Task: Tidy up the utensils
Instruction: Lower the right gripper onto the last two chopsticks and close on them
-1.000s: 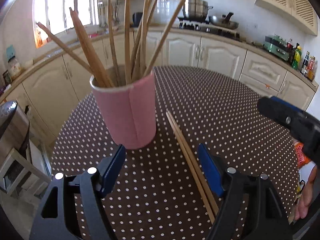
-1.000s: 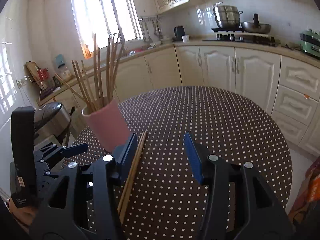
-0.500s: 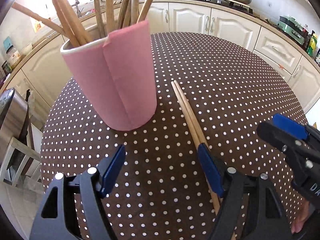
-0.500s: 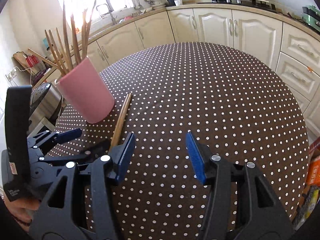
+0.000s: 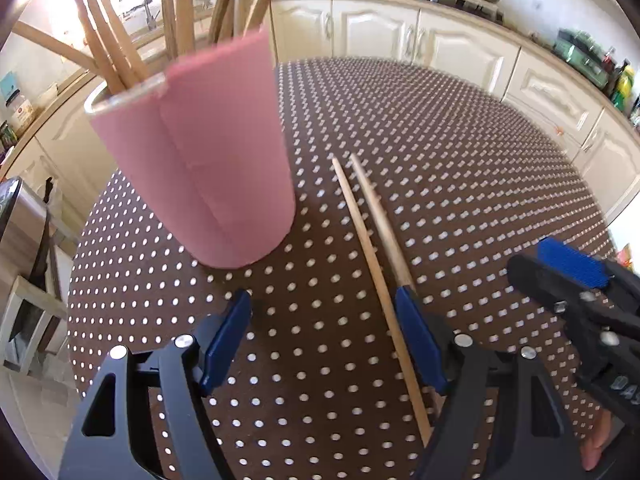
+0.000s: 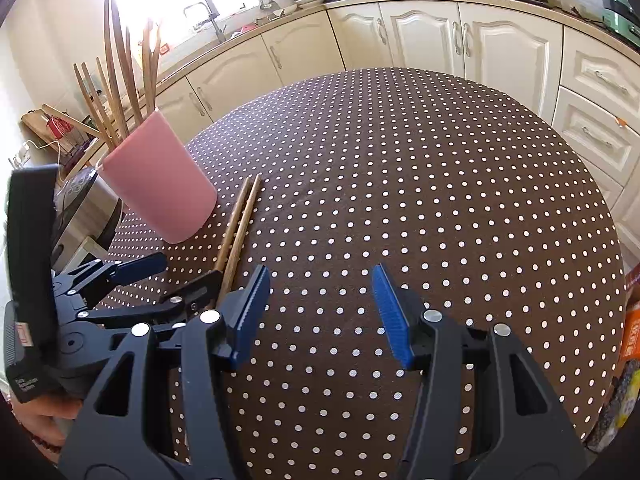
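Lying on the dotted bench (image 5: 460,152) beside the pink cup (image 5: 208,160), two chopsticks (image 5: 372,248) run under the left gripper (image 5: 324,340)'s spread, empty fingers (image 5: 416,340), near its right one.

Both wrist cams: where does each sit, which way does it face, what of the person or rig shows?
Left wrist: on the left tool, angled down at the dotted table; pink cup ahead, chopstick pair by its right pad. The right tool and a fingertip show at right.
Right wrist: on the right tool, tilted down across the table toward the cabinets. The left tool and hand show at left.
Shared: cup, chopsticks, table, cabinets.
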### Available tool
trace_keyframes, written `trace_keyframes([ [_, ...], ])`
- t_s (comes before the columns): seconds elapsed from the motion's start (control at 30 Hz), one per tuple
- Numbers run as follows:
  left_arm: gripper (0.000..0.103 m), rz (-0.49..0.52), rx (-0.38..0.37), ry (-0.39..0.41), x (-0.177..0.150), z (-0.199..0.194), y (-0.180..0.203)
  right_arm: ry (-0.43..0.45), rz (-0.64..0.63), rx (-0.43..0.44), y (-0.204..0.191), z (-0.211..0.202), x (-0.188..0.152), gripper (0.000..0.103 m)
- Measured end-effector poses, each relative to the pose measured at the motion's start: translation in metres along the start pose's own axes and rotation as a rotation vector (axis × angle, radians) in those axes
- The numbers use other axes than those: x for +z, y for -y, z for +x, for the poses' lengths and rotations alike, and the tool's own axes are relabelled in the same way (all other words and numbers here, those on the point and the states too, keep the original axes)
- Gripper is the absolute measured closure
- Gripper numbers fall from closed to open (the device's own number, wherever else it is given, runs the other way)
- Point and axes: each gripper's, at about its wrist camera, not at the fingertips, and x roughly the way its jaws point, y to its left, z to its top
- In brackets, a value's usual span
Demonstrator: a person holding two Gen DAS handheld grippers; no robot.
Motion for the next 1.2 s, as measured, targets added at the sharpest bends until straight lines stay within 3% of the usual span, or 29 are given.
trace_keyframes([
  [0.13,0.030,-0.004,-0.015,-0.011,0.007,0.003,-0.002,-0.007,-0.002,-0.007,0.000,0.001,0.004,0.050],
  [0.3,0.081,-0.010,-0.023,0.007,0.008,-0.002,-0.009,-0.032,-0.018,-0.009,-0.007,0.003,0.013,0.050],
  [0.4,0.096,-0.009,-0.040,0.003,0.009,-0.003,-0.011,-0.070,-0.032,-0.004,-0.016,0.010,0.020,0.050],
  [0.73,0.097,-0.055,-0.161,0.011,-0.002,-0.005,-0.040,-0.203,-0.067,0.008,-0.056,0.043,0.034,0.050],
  [0.9,0.097,-0.068,-0.198,0.018,-0.017,-0.009,-0.055,-0.257,-0.095,-0.042,-0.073,0.059,0.042,0.070],
  [1.13,0.097,-0.074,-0.215,0.013,-0.029,-0.013,-0.061,-0.313,-0.197,-0.147,-0.109,0.077,0.046,0.071],
  [1.2,0.097,-0.054,-0.200,0.020,-0.027,-0.014,-0.056,-0.316,-0.238,-0.195,-0.126,0.084,0.043,0.085],
])
